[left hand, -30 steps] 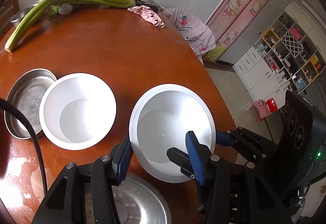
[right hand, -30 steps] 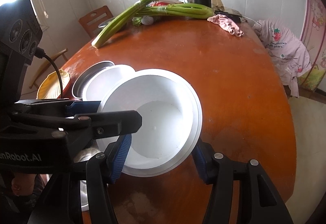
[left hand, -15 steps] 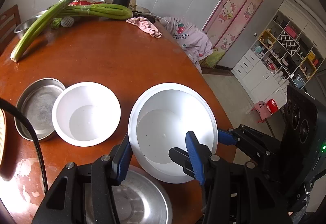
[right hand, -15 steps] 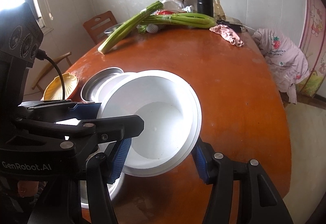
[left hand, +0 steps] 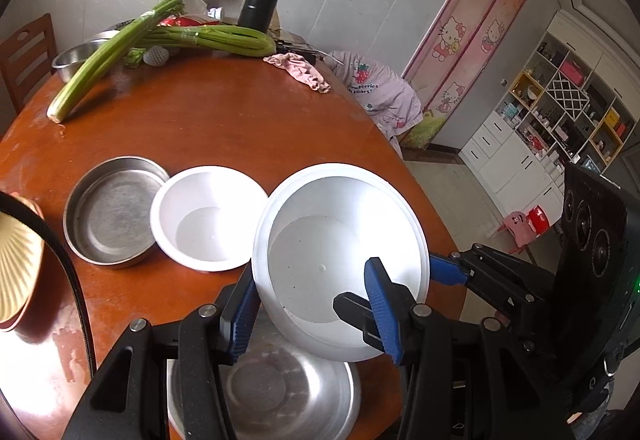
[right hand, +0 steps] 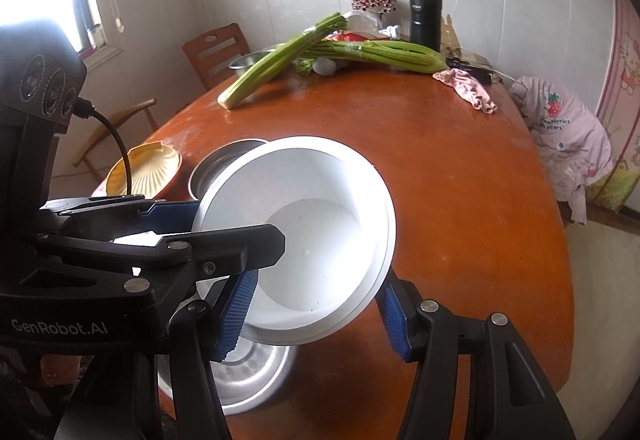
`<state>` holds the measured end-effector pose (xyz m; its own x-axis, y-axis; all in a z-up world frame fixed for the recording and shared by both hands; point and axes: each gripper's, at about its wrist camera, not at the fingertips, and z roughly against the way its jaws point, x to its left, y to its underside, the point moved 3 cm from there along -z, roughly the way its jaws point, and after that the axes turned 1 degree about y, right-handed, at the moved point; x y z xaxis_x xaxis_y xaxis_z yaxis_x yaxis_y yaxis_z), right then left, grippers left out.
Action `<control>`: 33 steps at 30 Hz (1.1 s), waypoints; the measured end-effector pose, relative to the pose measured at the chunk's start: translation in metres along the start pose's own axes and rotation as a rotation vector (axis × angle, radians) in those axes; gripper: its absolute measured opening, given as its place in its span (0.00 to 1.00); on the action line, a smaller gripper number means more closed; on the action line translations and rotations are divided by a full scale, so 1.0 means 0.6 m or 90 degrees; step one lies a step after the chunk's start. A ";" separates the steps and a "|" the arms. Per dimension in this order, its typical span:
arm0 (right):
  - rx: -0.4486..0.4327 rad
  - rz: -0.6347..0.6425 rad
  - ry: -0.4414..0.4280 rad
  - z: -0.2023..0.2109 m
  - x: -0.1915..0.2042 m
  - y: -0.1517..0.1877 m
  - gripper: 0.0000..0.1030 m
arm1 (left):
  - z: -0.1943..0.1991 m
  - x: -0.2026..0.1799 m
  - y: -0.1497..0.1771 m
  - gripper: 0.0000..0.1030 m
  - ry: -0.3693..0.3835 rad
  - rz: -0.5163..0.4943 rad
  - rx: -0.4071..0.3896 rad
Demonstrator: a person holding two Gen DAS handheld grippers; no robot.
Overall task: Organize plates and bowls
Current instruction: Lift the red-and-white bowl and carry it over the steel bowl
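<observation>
Both claws grip the big bowl (left hand: 340, 264): left claw (left hand: 316, 312) pinches its six o'clock rim, right claw (right hand: 316, 316) clamps its sides, tilted above the counter (right hand: 460, 180).

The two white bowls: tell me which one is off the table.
The larger white bowl, gripped by the left gripper and right gripper and tilted. The smaller white bowl rests beside the steel pan.

Left gripper (left hand: 312, 304): we see black arms, blue ribbed pads, silver screws.
Right gripper (right hand: 316, 314): black arms, blue pads.
Marking: we read white "GenRobot.AI".
Cable (right hand: 114, 144): black.
</observation>
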<state>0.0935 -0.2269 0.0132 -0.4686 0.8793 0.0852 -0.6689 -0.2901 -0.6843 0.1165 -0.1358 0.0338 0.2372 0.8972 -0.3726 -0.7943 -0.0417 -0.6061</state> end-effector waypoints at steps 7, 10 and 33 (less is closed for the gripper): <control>0.006 0.017 -0.005 -0.006 0.031 -0.004 0.58 | 0.018 0.020 0.009 0.49 -0.004 0.006 -0.008; 0.007 0.023 -0.004 -0.007 0.044 -0.005 0.58 | 0.026 0.028 0.013 0.49 -0.004 0.007 -0.011; 0.036 0.032 -0.014 -0.025 0.099 0.036 0.58 | 0.039 0.071 0.071 0.49 -0.002 0.028 0.011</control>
<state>0.0598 -0.1753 -0.0074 -0.5145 0.8548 0.0678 -0.6751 -0.3551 -0.6466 0.0797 -0.0892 0.0083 0.2004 0.8963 -0.3956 -0.8133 -0.0730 -0.5773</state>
